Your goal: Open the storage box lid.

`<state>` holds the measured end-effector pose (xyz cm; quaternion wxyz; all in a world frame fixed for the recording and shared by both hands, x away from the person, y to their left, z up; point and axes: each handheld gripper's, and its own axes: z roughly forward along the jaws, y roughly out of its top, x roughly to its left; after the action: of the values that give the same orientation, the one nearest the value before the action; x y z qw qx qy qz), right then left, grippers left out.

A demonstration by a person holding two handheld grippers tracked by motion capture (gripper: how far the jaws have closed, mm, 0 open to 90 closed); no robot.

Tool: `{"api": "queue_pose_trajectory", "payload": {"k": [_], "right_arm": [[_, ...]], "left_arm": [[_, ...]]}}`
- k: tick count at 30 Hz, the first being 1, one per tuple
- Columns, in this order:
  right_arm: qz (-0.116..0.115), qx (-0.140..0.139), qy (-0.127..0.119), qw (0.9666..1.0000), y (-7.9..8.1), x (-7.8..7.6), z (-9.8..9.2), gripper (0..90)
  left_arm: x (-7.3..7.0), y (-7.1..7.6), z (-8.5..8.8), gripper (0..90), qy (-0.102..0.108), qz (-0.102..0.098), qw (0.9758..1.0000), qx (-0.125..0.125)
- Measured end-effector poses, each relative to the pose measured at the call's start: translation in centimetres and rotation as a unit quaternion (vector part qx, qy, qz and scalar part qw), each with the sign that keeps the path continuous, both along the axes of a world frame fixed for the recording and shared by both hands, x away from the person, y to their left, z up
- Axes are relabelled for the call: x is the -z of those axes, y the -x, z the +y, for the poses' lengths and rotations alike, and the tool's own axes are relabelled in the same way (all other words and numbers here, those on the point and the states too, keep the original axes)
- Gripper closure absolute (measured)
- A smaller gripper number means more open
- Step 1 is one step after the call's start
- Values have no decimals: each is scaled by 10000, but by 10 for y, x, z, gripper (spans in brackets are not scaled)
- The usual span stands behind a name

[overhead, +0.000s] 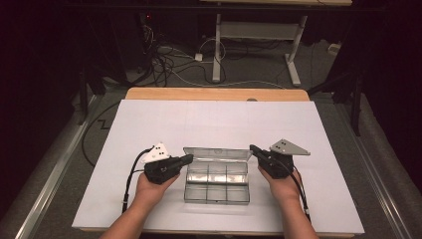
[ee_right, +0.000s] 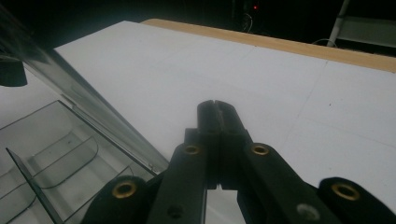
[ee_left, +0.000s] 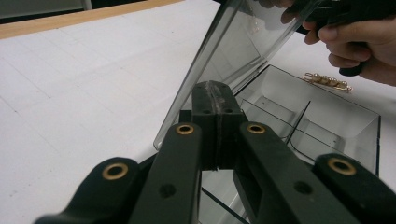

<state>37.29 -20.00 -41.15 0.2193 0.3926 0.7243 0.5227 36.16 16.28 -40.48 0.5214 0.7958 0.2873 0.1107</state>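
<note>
A clear plastic compartment box (overhead: 216, 185) sits at the middle of the white table top, its lid (overhead: 217, 154) raised on the far side. My left gripper (overhead: 189, 158) is shut, its tip against the lid's left end. My right gripper (overhead: 252, 148) is shut too, with its tip at the lid's right end. In the left gripper view the closed jaws (ee_left: 215, 89) rest at the tilted lid (ee_left: 233, 51), and the empty compartments (ee_left: 322, 126) lie beyond. In the right gripper view the closed jaws (ee_right: 216, 105) point past the lid (ee_right: 70, 95) over bare table. Nothing is held.
A small gold beaded piece (ee_left: 327, 80) lies on the table just beyond the box, near the person's right hand (ee_left: 357, 44). The white sheet (overhead: 214, 119) covers a wooden table (overhead: 216, 93). Cables and a desk frame (overhead: 259, 45) stand on the floor behind.
</note>
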Motion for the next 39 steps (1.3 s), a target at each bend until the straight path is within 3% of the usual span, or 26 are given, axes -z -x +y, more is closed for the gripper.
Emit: {"api": "queue_pose_trajectory", "payload": {"k": [28,39], "right_arm": [[-31,-110,-94,9999,-10,-8,8,900],[-33,-116,-132,9998,-17,-7,11,900]], "left_arm": [[-1,-13,1,878,-15,17,9999,-138],[-3,-10,11,878,30,38,9998,-214]]}}
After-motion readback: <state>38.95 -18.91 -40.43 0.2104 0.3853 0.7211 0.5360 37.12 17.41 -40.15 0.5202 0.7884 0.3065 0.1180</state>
